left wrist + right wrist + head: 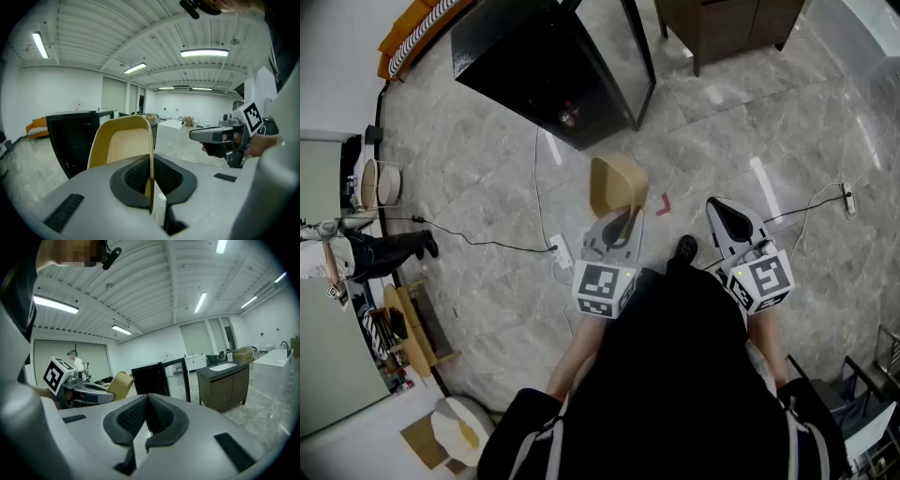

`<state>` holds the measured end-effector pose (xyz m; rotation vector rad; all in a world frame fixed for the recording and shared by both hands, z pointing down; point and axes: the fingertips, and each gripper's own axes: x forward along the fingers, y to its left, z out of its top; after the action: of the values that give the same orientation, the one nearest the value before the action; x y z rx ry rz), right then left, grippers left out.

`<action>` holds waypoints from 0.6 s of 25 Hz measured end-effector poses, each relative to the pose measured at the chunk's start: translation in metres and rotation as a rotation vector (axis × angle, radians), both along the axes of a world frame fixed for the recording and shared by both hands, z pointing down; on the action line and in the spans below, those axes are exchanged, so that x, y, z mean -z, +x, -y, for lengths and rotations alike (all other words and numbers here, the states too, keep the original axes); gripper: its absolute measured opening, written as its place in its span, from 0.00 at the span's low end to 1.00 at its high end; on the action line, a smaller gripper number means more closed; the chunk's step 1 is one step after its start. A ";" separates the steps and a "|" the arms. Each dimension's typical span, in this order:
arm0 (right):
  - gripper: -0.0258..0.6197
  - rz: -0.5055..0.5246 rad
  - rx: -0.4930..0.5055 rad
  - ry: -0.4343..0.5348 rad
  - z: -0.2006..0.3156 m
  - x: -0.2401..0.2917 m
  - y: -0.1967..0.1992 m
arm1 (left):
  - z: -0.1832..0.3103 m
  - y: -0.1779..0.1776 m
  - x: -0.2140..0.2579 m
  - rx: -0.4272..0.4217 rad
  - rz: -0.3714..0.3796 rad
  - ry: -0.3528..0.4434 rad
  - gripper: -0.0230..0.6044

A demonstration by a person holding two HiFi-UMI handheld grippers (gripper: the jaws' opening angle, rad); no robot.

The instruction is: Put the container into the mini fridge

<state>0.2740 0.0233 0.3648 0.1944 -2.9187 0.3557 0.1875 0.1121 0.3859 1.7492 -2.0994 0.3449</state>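
While the container (617, 183) hangs off the floor: it sits in the left claw (625, 217), ahead of the person, with the mini fridge (534, 56) at 11 o'clock from it.
Left claw: nearly closed, its pads pinching one thin side wall of the container just below the rim; the tub stands upright beyond the jaws in the left gripper view.
Right claw (719, 206): jaws together with nothing between them, off at the container's 3 o'clock.
Container, handling: a tan, thin-walled, seemingly empty tub, so probably light and a bit springy. A one-wall pinch may let it swing or flex; a hold low on the wall, near a corner, should be steadier.
Mini fridge, edges: black box with its glass door (614, 47) swung open at 12 o'clock. The door's edge and the opening's frame are what the rim could clip.
Floor, open room: bare stone lies between container and fridge. A cable (534, 178) and a power strip (562, 251) lie at 8 o'clock, a wooden cabinet (727, 23) at 1 o'clock.
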 end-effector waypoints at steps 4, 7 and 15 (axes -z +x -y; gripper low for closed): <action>0.07 -0.006 0.030 0.034 0.002 -0.001 0.002 | 0.010 0.007 0.001 -0.034 0.057 -0.006 0.10; 0.07 -0.002 0.034 0.031 0.005 -0.001 0.003 | 0.015 0.011 0.003 -0.047 0.024 0.007 0.10; 0.07 0.007 0.039 0.014 0.009 -0.003 -0.006 | 0.010 0.005 0.000 -0.026 0.024 -0.012 0.10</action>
<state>0.2681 0.0145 0.3676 0.1384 -2.9280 0.3306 0.1930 0.1017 0.3859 1.7753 -2.0883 0.3866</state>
